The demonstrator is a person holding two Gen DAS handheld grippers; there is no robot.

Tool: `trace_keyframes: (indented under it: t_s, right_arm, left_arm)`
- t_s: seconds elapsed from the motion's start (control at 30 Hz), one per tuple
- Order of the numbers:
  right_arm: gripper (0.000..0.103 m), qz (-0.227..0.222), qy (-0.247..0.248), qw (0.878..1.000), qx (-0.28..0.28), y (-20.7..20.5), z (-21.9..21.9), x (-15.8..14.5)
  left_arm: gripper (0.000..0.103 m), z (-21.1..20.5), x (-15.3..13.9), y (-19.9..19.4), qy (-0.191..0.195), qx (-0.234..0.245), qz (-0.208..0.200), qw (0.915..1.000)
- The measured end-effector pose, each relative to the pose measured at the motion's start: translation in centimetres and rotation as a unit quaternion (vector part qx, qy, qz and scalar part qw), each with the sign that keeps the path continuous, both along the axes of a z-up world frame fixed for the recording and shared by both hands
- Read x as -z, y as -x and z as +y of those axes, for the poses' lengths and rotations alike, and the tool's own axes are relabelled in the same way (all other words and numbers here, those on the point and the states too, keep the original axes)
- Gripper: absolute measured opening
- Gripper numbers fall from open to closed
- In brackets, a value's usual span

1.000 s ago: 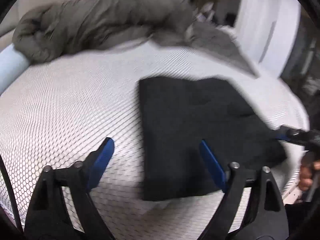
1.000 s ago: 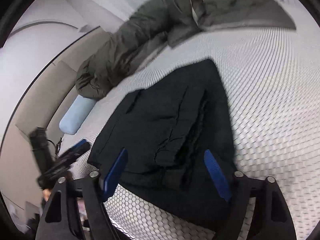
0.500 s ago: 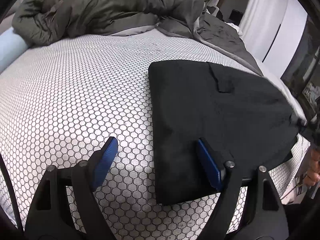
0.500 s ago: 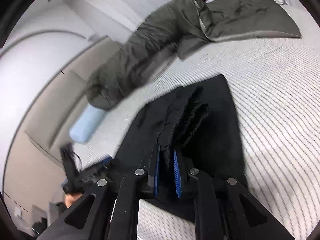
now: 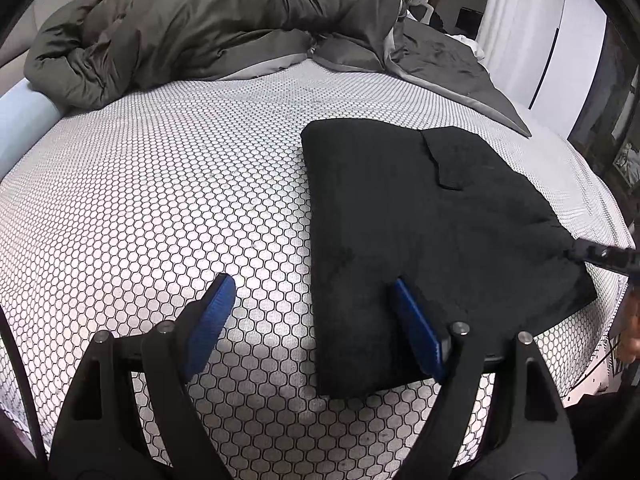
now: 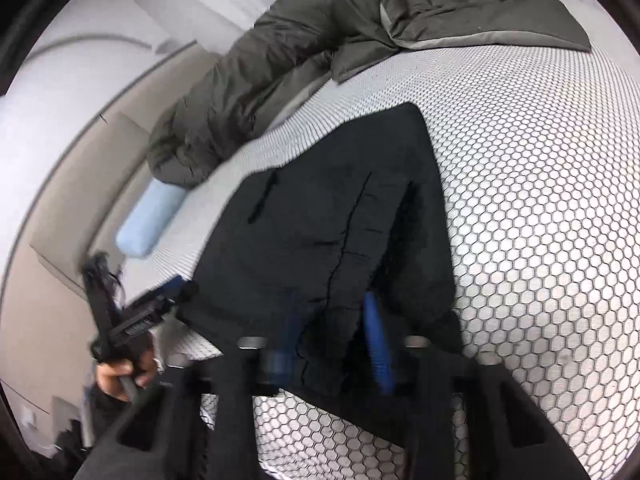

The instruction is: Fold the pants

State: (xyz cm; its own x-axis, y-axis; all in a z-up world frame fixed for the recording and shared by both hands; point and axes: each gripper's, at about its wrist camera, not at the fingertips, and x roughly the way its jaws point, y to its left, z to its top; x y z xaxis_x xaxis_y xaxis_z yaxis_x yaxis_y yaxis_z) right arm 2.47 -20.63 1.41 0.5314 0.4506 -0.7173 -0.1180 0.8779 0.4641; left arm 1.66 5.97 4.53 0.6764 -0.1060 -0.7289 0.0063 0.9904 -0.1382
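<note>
so the pants (image 5: 420, 240) are laid out as a flat black folded slab on the honeycomb-print sheet (image 5: 160, 200), toward 3 o'clock in the left wrist view; the straight folded edge is seen running pretty much 12 to 6 o'clock there, and a pocket flap (image 5: 444, 160) is spotted up near the 1 o'clock end

in the right wrist view the long axis is tipped a bit, roughly 1 o'clock down to 6 o'clock, far end pointed at the rumpled olive duvet (image 5: 200, 32); which end is the waist can't be told tbh

left gripper (image 5: 312, 284) is spread wide and nothing is pinched; one blue finger is parked over bare sheet, the other over the black cloth, so the folded edge is straddled at the near end

right gripper (image 6: 330, 300) is clenched on a bunched ridge of the pants at the 6 o'clock end (frame's blurry, but cloth is packed between the blue pads); in the left view that corner is seen tugged into a little peak at 3 o'clock

a pale blue pillow (image 5: 20, 120) is tucked against the duvet at 9 o'clock; a hand (image 6: 120, 376) is wrapped around the left gripper's handle at 8 o'clock in the right view
</note>
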Motion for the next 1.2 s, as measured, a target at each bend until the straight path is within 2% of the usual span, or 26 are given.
trace_keyframes:
  t_s: [0.03, 0.17, 0.2, 0.27, 0.3, 0.33, 0.37, 0.43, 0.5, 0.53, 0.6, 0.73, 0.8, 0.87, 0.97, 1.07, 1.13, 1.2]
  right_arm:
    - [0.004, -0.003, 0.007, 1.000, -0.007, 0.1, 0.2, 0.1]
    - [0.004, -0.059, 0.012, 0.998, -0.037, 2.4, 1.2, -2.9]
    - [0.004, -0.057, 0.013, 0.997, -0.047, 3.0, 1.4, -3.0]
    - [0.004, -0.030, 0.041, 0.998, -0.035, 3.0, 1.1, -1.6]
    - [0.010, -0.002, 0.081, 0.997, -0.016, 2.4, 1.0, -0.2]
    - [0.010, 0.020, 0.111, 0.994, 0.001, 1.8, 1.3, 0.8]
    - [0.010, 0.024, 0.111, 0.994, 0.008, 1.6, 1.0, 0.9]
    - [0.011, -0.010, 0.109, 0.994, 0.018, 2.2, 0.7, -0.7]
    - [0.013, -0.076, 0.104, 0.991, 0.020, 3.2, 1.2, -3.1]
    - [0.014, -0.102, 0.094, 0.990, 0.007, 3.5, 2.0, -3.9]
    - [0.014, -0.118, 0.090, 0.989, -0.018, 2.9, 4.3, -4.0]
    - [0.014, -0.074, 0.108, 0.987, -0.092, 0.0, 10.4, -1.0]
    - [0.014, -0.047, 0.151, 0.980, -0.118, -1.5, 12.7, 1.0]
    - [0.014, -0.031, 0.191, 0.973, -0.128, -2.1, 13.5, 2.7]
    - [0.013, -0.042, 0.233, 0.967, -0.100, -1.0, 11.6, 2.0]
    - [0.014, -0.031, 0.155, 0.984, -0.081, -0.4, 7.7, 0.5]
    - [0.022, -0.048, 0.147, 0.985, -0.073, 0.2, 7.3, -0.6]
    - [0.046, -0.081, 0.146, 0.984, -0.059, 0.3, 7.9, -1.5]
  left_arm:
    - [0.079, 0.0, 0.0, 0.0, 0.002, -0.002, 0.002, 1.0000]
    - [0.079, -0.1, -0.5, 0.2, -0.005, 0.003, -0.004, 1.0000]
    - [0.079, -0.2, -0.6, 0.5, -0.009, 0.006, -0.005, 0.9999]
    - [0.079, -0.5, -0.4, 0.6, -0.025, 0.012, -0.003, 0.9996]
    - [0.079, -0.6, -0.3, 0.5, -0.032, 0.014, -0.001, 0.9994]
    - [0.079, -0.5, -0.2, 0.4, -0.031, 0.015, 0.001, 0.9994]
    - [0.079, -0.4, -0.3, 0.4, -0.031, 0.011, 0.001, 0.9995]
    - [0.079, -0.4, -1.1, 1.0, -0.037, 0.006, -0.015, 0.9992]
    - [0.079, -1.2, -2.1, 1.9, -0.048, 0.022, -0.046, 0.9975]
    - [0.079, -1.9, -2.6, 2.2, -0.055, 0.039, -0.056, 0.9962]
    - [0.079, -4.2, -2.5, 1.9, -0.068, 0.096, -0.052, 0.9917]
    - [0.079, -8.0, -0.4, 0.2, -0.082, 0.198, -0.025, 0.9764]
    - [0.079, -8.3, 0.9, -1.0, -0.084, 0.206, -0.004, 0.9749]
    - [0.079, -7.9, 1.4, -1.1, -0.082, 0.216, -0.002, 0.9729]
    - [0.079, -6.9, 1.1, -0.3, -0.096, 0.213, -0.011, 0.9722]
    - [0.079, -5.7, 0.7, 0.3, -0.086, 0.201, -0.008, 0.9757]
    - [0.079, -5.2, -0.4, 0.7, -0.090, 0.201, -0.017, 0.9753]
    - [0.079, -4.5, -2.5, 0.9, -0.080, 0.197, -0.053, 0.9756]
